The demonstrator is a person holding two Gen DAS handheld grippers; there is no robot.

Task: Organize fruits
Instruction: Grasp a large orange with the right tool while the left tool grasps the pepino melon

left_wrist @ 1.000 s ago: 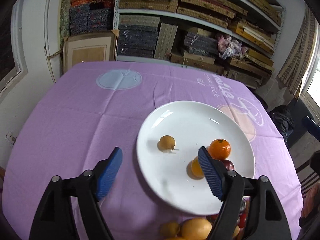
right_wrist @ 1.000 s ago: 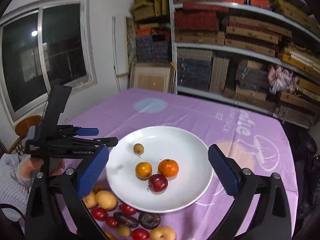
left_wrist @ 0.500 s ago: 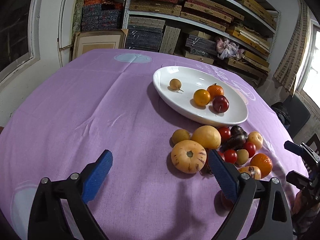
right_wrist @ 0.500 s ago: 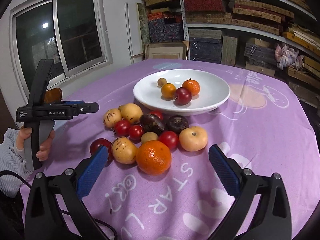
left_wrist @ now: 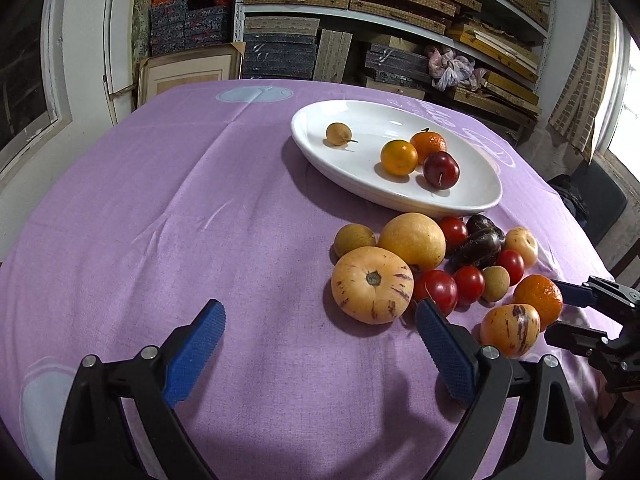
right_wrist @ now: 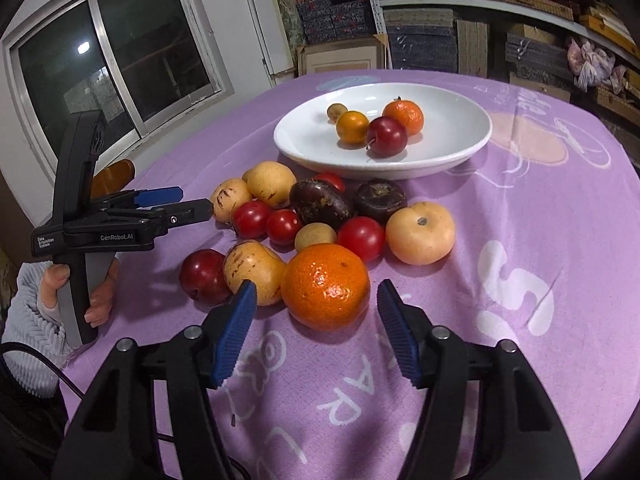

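On table, centre of both views: purple cloth (left_wrist: 168, 208), fruit in two groups.
Plate (right_wrist: 456, 136): white, upper centre of right view; holds four fruits, among them a tangerine (right_wrist: 404, 116) and a plum (right_wrist: 386, 136).
Loose pile: just below plate, on cloth; tomatoes, pale yellow fruits, two dark fruits, touching or nearly so.
Large orange (right_wrist: 325, 286): nearest fruit, lower centre of right view, touching a streaked yellow fruit (right_wrist: 254, 276) at its left.
Right gripper (right_wrist: 314, 322): jaws closing, orange just ahead of the blue pads, not yet pressed.
Left gripper (left_wrist: 320, 354): released, jaws wide, nothing between; striped yellow melon (left_wrist: 372, 285) ahead, up and right.
Hand (right_wrist: 98, 292): lower left of right view, around left gripper's handle.
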